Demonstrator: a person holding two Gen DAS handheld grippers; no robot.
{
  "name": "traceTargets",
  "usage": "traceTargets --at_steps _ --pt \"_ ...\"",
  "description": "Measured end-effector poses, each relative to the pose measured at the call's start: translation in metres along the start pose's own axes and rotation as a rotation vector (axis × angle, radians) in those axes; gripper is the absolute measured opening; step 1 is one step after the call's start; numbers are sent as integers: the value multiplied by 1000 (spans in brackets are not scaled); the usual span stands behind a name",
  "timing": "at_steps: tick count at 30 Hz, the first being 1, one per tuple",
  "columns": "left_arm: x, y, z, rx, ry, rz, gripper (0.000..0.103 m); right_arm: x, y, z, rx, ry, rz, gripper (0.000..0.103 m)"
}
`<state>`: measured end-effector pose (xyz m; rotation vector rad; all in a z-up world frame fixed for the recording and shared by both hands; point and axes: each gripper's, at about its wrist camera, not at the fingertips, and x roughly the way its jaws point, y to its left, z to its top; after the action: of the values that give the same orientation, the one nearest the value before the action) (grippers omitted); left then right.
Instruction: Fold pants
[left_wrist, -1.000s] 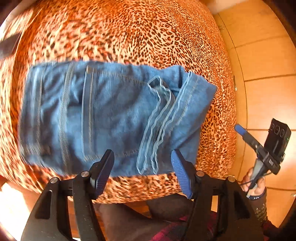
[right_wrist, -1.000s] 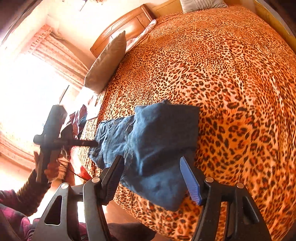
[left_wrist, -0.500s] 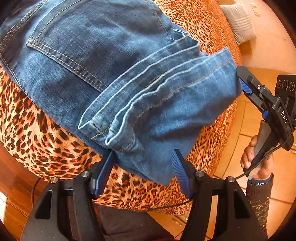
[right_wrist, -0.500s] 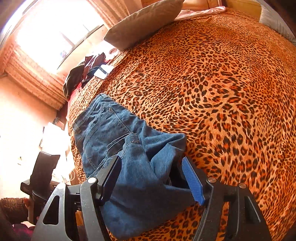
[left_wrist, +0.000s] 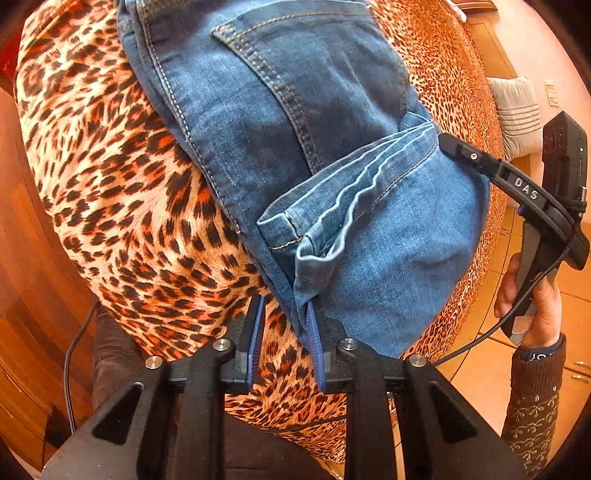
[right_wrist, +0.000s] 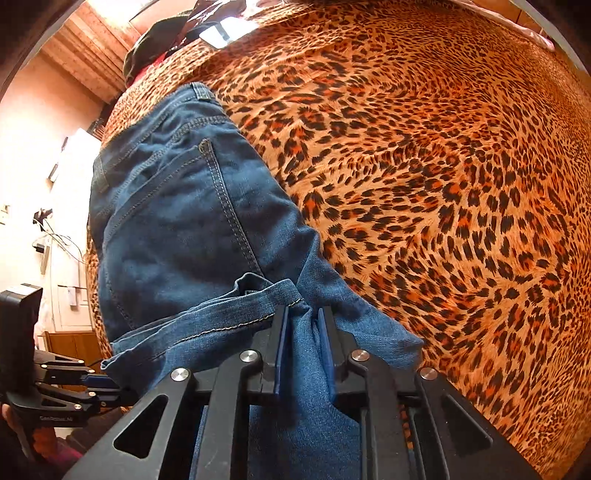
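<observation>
Our left gripper (left_wrist: 284, 339) was closing at the near edge of the bed (left_wrist: 122, 206), its jaws narrowed to a slim gap; the right-hand pad touched the corner of the folded jeans (left_wrist: 280, 122), though we could not tell whether cloth was truly pinched. Our right gripper (right_wrist: 303, 354) was closing too, with a bunched fold of denim plainly between its pads. The jeans lay folded on the leopard-print bedspread, hems (left_wrist: 354, 192) doubled back over the seat, the bundle's long axis running away from both grippers toward the waistband (right_wrist: 201, 92) at the far end. Both grippers held the near, hem end, side by side, so we judged the coming fold would carry that end forward, away from us, over the pocket (left_wrist: 314, 74).
</observation>
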<state>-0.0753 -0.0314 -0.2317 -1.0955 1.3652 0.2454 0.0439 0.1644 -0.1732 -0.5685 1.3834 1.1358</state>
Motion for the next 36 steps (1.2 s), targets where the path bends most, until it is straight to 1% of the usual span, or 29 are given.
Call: traceTargets --at_steps 1,2,3,4,5,6,7,9,11,13,16,17,18,19,20,21,22,23,24,25,26,27,29,31,32,33,34,35,36 --pt "-8 0 -6 8 1 -19 20 -15 -5 -4 25 -47 32 20" --pt "-12 -3 -14 9 7 -49 20 -30 -13 -9 54 -82 79 29" --pt "-18 -3 -18 13 20 -91 20 -45 -22 -16 88 -112 125 44" --pt "-20 -10 -21 27 37 -130 20 -58 -31 -25 122 -140 141 52" --pt "-19 -17 -27 51 57 -153 20 -68 -40 -35 152 -160 135 62" --pt "-17 -23 -32 77 75 -165 24 -75 -48 -48 180 -168 131 65" --pt "-14 -27 -33 93 92 -173 31 -79 -58 -60 211 -166 137 65" --pt "0 -36 -41 110 135 -189 37 -78 -77 -87 297 -160 158 65" --pt "15 -43 -43 109 190 -199 37 -70 -93 -112 392 -147 187 65" --pt "25 -47 -43 102 218 -198 37 -57 -103 -131 478 -156 249 65" --pt "41 -48 -40 93 227 -148 37 -38 -113 -149 618 -214 372 65" --pt "46 -48 -38 76 238 -134 36 -30 -116 -152 660 -231 395 65" --pt "47 -52 -40 56 253 -142 35 -26 -117 -152 682 -245 401 44" --pt "48 -56 -41 56 256 -138 35 -28 -115 -149 684 -267 422 21" --pt "48 -60 -42 79 240 -105 35 -39 -112 -145 674 -315 443 6" --pt "51 -57 -43 103 230 -70 36 -55 -106 -141 646 -380 435 5" --pt "59 -56 -43 104 241 -47 37 -65 -102 -136 612 -412 408 5" --pt "68 -52 -43 80 270 -40 36 -62 -101 -129 582 -369 349 5" --pt "69 -47 -41 48 277 -63 35 -47 -103 -124 567 -274 268 6" --pt "66 -46 -40 41 284 -80 35 -32 -106 -123 561 -188 192 6" --pt "62 -45 -41 54 288 -83 36 -22 -108 -121 550 -126 149 8" --pt "54 -43 -44 74 283 -83 35 -23 -110 -121 539 -105 136 16" --pt "33 -40 -51 127 257 -103 34 -47 -112 -119 533 -147 91 22" --pt "10 -40 -51 153 210 -120 34 -78 -110 -110 505 -230 71 31" --pt "2 -43 -44 157 170 -122 34 -90 -107 -104 478 -277 92 43" --pt "-9 -42 -38 155 122 -114 34 -98 -104 -93 443 -308 138 60" --pt "-16 -43 -27 148 73 -111 34 -101 -96 -82 402 -318 183 65" --pt "-23 -42 -17 134 31 -111 34 -100 -84 -71 355 -312 205 71" --pt "-30 -39 -6 110 -7 -116 35 -96 -73 -61 307 -298 204 71"
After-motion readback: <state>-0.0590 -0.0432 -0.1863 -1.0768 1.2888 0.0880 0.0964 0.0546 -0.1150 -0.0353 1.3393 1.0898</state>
